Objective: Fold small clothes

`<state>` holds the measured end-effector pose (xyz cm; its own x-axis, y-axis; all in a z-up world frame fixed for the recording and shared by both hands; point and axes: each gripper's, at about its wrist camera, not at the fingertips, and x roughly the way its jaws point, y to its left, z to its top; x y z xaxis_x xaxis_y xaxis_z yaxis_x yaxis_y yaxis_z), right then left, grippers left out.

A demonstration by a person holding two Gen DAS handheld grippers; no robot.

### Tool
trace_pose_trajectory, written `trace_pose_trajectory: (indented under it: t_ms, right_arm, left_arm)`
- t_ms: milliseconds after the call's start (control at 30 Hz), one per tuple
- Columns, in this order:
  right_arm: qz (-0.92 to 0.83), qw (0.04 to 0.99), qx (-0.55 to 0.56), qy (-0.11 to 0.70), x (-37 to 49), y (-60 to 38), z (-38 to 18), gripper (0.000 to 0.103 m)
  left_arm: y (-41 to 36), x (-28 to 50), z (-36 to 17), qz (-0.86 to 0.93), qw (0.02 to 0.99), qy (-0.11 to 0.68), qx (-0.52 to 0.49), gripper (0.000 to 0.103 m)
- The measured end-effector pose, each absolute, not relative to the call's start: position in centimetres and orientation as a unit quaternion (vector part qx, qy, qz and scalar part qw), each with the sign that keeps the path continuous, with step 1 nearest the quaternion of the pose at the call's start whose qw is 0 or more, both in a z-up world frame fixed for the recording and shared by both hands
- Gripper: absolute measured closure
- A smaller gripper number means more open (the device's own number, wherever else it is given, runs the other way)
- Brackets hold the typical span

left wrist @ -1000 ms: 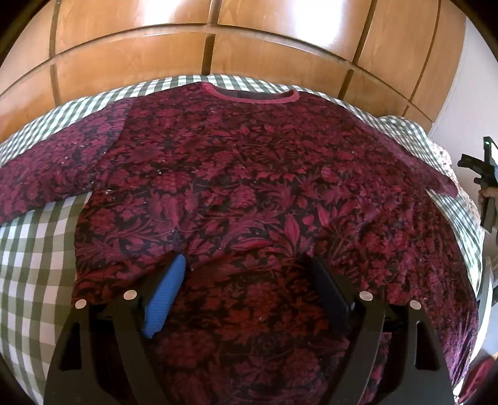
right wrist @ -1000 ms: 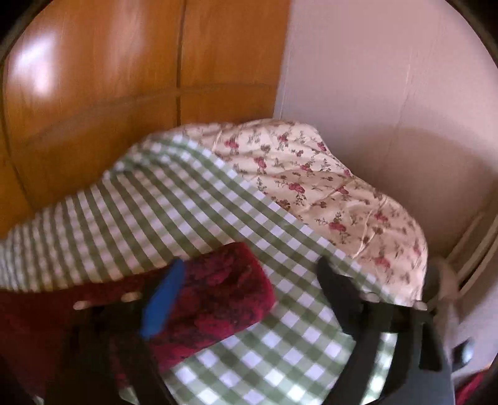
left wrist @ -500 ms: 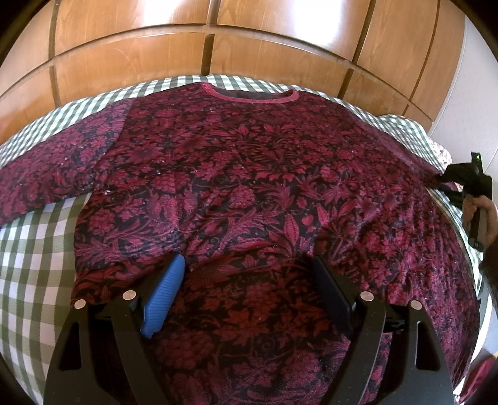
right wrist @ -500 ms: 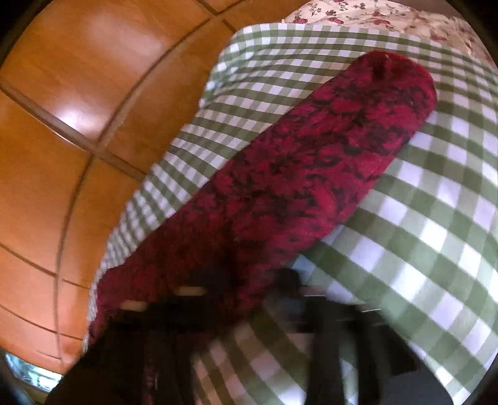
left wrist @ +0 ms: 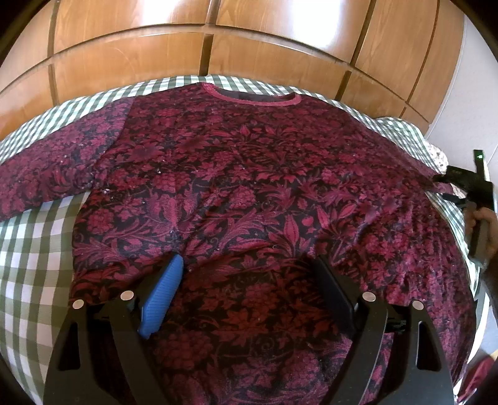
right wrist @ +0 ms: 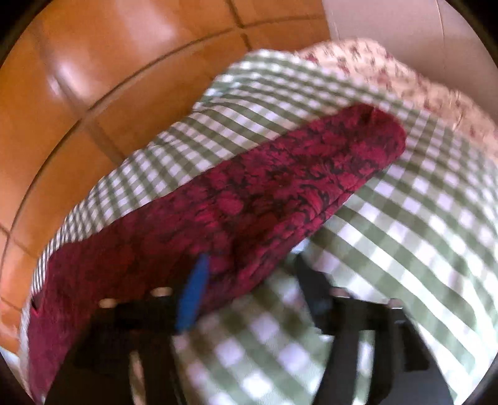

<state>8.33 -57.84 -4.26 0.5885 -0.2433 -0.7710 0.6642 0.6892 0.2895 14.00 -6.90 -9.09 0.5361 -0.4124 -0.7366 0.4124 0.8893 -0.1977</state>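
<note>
A dark red floral long-sleeved top [left wrist: 249,187] lies spread flat on a green checked bedcover [left wrist: 34,246], neckline far from me. My left gripper [left wrist: 249,264] is open, its fingers resting on the lower middle of the top. My right gripper [right wrist: 249,268] is open around the edge of the top's right sleeve [right wrist: 280,193]; the view is blurred. It also shows in the left wrist view [left wrist: 463,183] at the sleeve end, held by a hand.
Wooden wardrobe panels [left wrist: 218,40] stand behind the bed. A floral cream quilt [right wrist: 404,78] lies at the bed's far right corner by a white wall [right wrist: 404,25]. The bedcover [right wrist: 404,249] extends right of the sleeve.
The right gripper has swung from beyond the sleeve end down onto the sleeve, fingers now straddling its edge. The left gripper has stayed still.
</note>
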Motion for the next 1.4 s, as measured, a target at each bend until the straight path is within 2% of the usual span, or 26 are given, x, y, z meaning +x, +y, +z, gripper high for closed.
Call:
trace_pose_trajectory:
  t_ms: [200,400,467,500,633,700,833,900,933,1000,1033,1067,1233,1300,1400]
  right_arm:
    - [-0.116,0.885,0.251,0.374,8.1,-47.3,-1.5,0.04]
    - [-0.026,0.886,0.177,0.427,6.4,-36.9,-3.9,0.041]
    - [-0.037,0.88,0.167,0.443,5.1,-36.0,-5.7,0.04]
    - [-0.037,0.89,0.16,0.426,3.6,-35.7,-6.2,0.041]
    - [-0.04,0.902,0.116,0.414,0.9,-34.8,-6.2,0.042]
    - [-0.031,0.899,0.128,0.418,0.5,-35.2,-6.0,0.042]
    - [-0.007,0.887,0.215,0.409,0.8,-39.4,-4.4,0.042]
    - [-0.057,0.886,0.253,0.383,1.0,-43.1,-3.3,0.035]
    - [-0.083,0.881,0.287,0.368,1.0,-46.0,-3.3,0.036]
    - [-0.134,0.861,0.349,0.345,1.0,-51.4,-3.8,0.04]
    - [-0.158,0.85,0.371,0.338,1.1,-53.8,-4.2,0.047]
    - [-0.18,0.838,0.394,0.332,1.1,-56.1,-4.7,0.05]
    - [-0.241,0.775,0.516,0.273,2.1,-65.8,-7.1,0.052]
    - [-0.242,0.754,0.556,0.252,2.7,-68.1,-8.0,0.05]
    - [-0.258,0.739,0.574,0.24,3.9,-70.2,-8.9,0.051]
  left_arm:
    - [-6.8,13.8,-9.1,-0.234,0.877,0.419,-0.001,0.019]
    - [-6.3,13.1,-8.8,-0.229,0.88,0.415,-0.006,0.019]
    - [-6.0,12.7,-8.8,-0.227,0.881,0.415,-0.005,0.019]
    - [-5.8,12.4,-8.8,-0.228,0.882,0.413,-0.005,0.019]
    - [-5.3,11.4,-8.8,-0.223,0.884,0.411,-0.002,0.019]
    - [-5.2,11.2,-8.9,-0.223,0.885,0.409,-0.004,0.019]
    - [-5.3,11.4,-9.1,-0.221,0.885,0.41,-0.001,0.019]
    - [-5.3,11.4,-9.1,-0.225,0.884,0.41,-0.003,0.015]
    - [-5.4,11.5,-9.2,-0.227,0.883,0.411,-0.004,0.015]
    - [-5.5,11.5,-9.2,-0.228,0.883,0.41,-0.002,0.013]
    - [-5.5,11.5,-9.3,-0.229,0.883,0.41,-0.001,0.013]
    - [-5.5,11.6,-9.3,-0.23,0.882,0.41,-0.001,0.012]
    - [-5.7,11.9,-9.5,-0.234,0.88,0.413,0.002,0.01]
    - [-5.8,12.0,-9.6,-0.235,0.879,0.414,0.003,0.009]
    - [-6.0,12.2,-9.7,-0.237,0.878,0.415,0.004,0.008]
